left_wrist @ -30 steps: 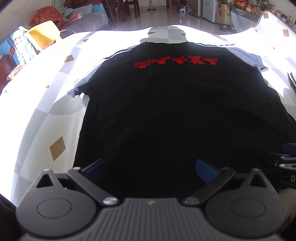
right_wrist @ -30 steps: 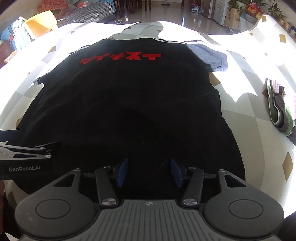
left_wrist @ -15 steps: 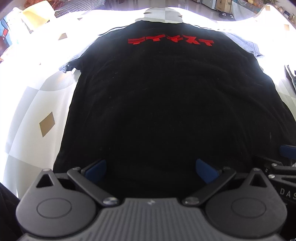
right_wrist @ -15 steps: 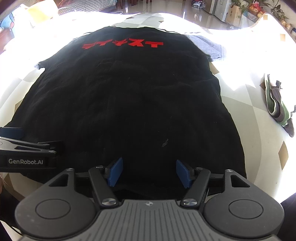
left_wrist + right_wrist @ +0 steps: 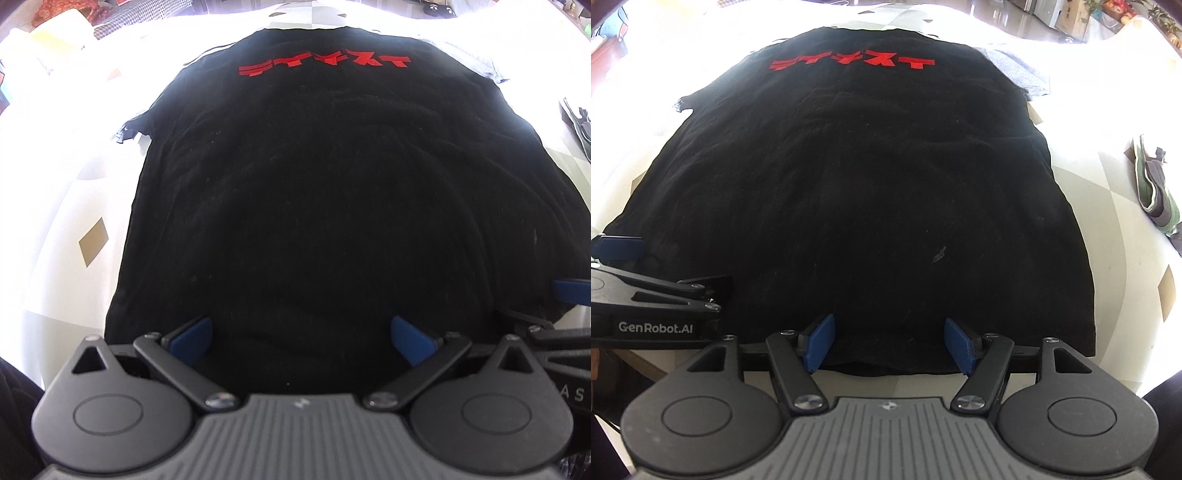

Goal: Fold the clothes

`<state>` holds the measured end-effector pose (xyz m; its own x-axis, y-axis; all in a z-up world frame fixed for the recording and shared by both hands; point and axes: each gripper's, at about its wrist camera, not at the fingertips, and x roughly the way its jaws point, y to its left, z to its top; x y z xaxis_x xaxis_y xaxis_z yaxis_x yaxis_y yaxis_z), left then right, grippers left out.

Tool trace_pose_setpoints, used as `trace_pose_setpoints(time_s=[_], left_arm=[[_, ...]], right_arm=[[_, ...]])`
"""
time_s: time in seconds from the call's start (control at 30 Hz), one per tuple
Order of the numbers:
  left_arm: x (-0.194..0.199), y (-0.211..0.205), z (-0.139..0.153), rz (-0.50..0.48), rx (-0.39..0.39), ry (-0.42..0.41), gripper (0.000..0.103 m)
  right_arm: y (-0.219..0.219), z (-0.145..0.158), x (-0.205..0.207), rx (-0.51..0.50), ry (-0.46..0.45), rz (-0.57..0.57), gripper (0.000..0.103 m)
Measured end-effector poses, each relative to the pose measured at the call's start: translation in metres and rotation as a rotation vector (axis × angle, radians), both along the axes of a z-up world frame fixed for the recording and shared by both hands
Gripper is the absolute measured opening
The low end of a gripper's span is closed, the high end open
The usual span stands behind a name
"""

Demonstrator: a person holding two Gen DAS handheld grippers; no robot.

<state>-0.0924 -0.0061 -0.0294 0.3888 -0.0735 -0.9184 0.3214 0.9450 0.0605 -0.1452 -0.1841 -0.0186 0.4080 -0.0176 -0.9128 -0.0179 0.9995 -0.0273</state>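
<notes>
Right wrist view: shirt (image 5: 849, 192) lies flat on the tabletop (image 5: 1108, 184). Both hand-held grippers, right (image 5: 888, 345) and left (image 5: 301, 338), gape empty over its 6 o'clock hem; next, pinch it.

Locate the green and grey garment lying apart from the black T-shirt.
In the right wrist view, the green and grey garment lies bunched on the tablecloth near the right edge, apart from the black T-shirt.

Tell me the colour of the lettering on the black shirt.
Red lettering on the shirt; clearest in the right wrist view.
</notes>
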Motion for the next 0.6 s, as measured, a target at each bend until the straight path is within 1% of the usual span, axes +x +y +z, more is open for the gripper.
trace_pose_setpoints(time_s=[0.23, 0.37, 0.43, 0.5, 0.6], left_arm=[[0.004, -0.007, -0.002, 0.002, 0.014, 0.019, 0.103], [0.007, -0.011, -0.003, 0.014, 0.034, 0.043, 0.103], [0.008, -0.012, -0.001, 0.027, 0.03, 0.051, 0.103], [0.008, -0.013, 0.003, 0.033, 0.008, 0.03, 0.103], [0.011, -0.016, 0.013, 0.034, -0.002, -0.034, 0.103]], right_arm=[[-0.002, 0.0, 0.005, 0.004, 0.016, 0.01, 0.065], [-0.002, 0.001, 0.008, 0.007, 0.028, 0.01, 0.065], [-0.003, 0.003, 0.01, 0.014, 0.031, 0.001, 0.065], [-0.004, 0.007, 0.013, 0.022, 0.028, -0.018, 0.064], [-0.002, 0.019, 0.013, 0.042, 0.012, -0.032, 0.064]])
